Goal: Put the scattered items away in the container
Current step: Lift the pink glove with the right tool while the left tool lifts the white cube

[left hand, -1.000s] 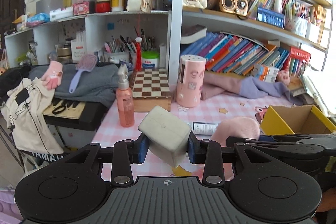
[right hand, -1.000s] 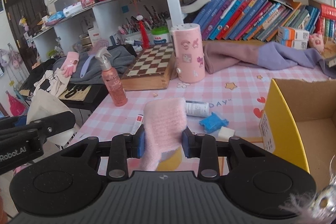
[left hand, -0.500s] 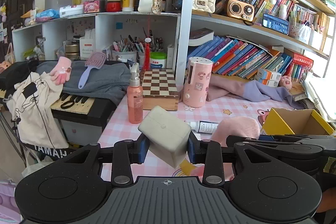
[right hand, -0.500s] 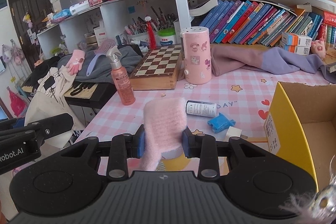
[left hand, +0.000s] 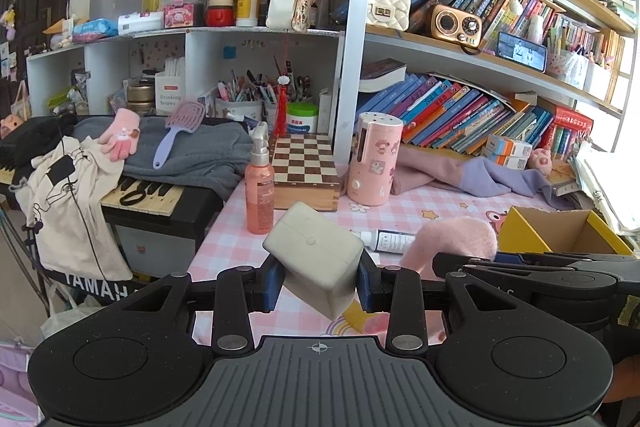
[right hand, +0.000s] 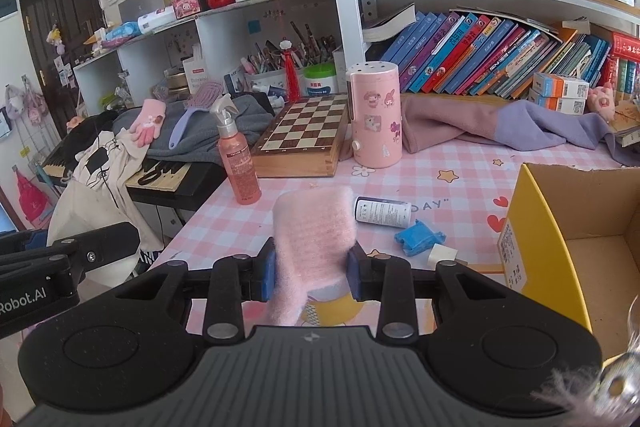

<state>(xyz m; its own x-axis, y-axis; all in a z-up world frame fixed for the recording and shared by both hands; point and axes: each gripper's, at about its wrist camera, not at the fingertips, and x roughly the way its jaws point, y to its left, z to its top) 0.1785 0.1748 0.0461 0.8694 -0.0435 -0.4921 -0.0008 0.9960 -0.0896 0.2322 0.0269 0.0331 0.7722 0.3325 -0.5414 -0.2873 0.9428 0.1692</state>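
Matt smooth case (left hand: pixel 316 259), fuzzy pink cloth (right hand: pixel 312 231), cardboard box (right hand: pixel 560 255).

Grey case (left hand: pixel 314 259); pink glove (right hand: pixel 310 239); yellow box (right hand: pixel 536 239).

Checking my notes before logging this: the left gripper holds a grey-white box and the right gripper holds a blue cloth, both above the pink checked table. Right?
Not quite. The right gripper holds a fluffy pink cloth, as the right wrist view shows. The left gripper does hold the grey-white box.
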